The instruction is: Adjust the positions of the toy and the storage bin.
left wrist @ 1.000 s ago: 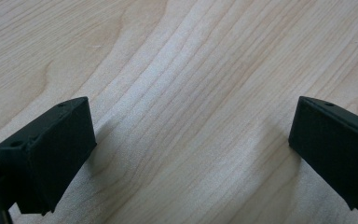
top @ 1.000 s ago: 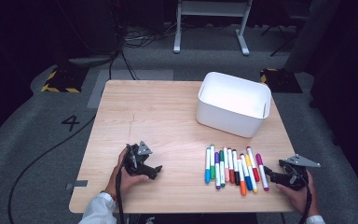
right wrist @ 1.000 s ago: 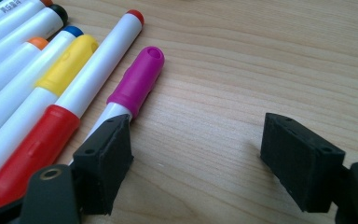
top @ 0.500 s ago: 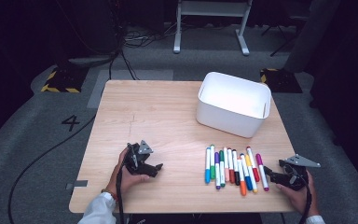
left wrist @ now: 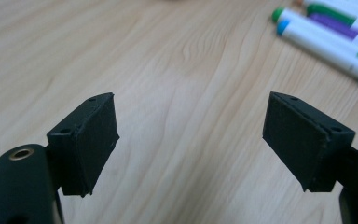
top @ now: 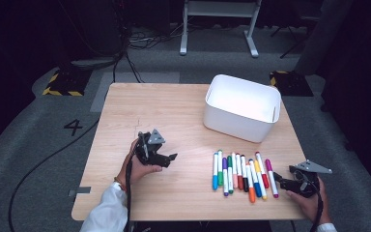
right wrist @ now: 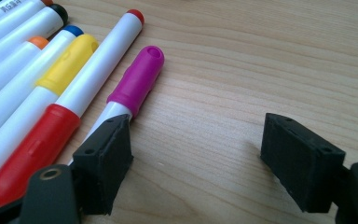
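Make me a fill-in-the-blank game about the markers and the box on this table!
1. The markers lie in a row on the ______ table.
2. The box behind them is coloured ______.
3. The marker nearest the right gripper has a ______ cap.
4. The left gripper has its jaws ______, with nothing between them.

Missing words: wooden; white; pink; open

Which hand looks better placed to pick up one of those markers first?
Probably the right. The right gripper sits open at the end of the marker row, its jaw beside the magenta marker. The left gripper rests open farther from the markers, over bare table.
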`<control>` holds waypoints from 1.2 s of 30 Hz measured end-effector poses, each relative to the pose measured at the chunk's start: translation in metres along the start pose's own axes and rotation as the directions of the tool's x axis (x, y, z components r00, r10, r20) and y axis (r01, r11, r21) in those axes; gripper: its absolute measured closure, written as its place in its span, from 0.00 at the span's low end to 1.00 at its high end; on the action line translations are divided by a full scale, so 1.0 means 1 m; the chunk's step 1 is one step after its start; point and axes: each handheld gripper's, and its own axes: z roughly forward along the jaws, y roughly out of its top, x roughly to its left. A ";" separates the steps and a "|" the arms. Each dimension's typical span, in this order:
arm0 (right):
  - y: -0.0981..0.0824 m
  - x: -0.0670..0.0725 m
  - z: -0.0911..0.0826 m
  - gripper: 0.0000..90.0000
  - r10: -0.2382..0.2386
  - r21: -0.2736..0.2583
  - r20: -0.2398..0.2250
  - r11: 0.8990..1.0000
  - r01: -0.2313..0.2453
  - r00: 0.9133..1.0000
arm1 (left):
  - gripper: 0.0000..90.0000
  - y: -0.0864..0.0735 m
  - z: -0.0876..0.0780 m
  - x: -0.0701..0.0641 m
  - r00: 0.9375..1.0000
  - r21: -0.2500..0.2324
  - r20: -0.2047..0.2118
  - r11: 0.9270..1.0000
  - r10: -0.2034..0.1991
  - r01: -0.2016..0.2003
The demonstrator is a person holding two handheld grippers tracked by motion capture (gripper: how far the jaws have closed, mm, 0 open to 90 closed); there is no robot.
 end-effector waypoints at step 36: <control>0.000 0.000 0.000 0.27 -0.001 0.001 -0.004 1.000 0.001 1.000 | 0.24 0.185 0.069 -0.017 0.963 -0.116 0.116 0.966 0.243 -0.230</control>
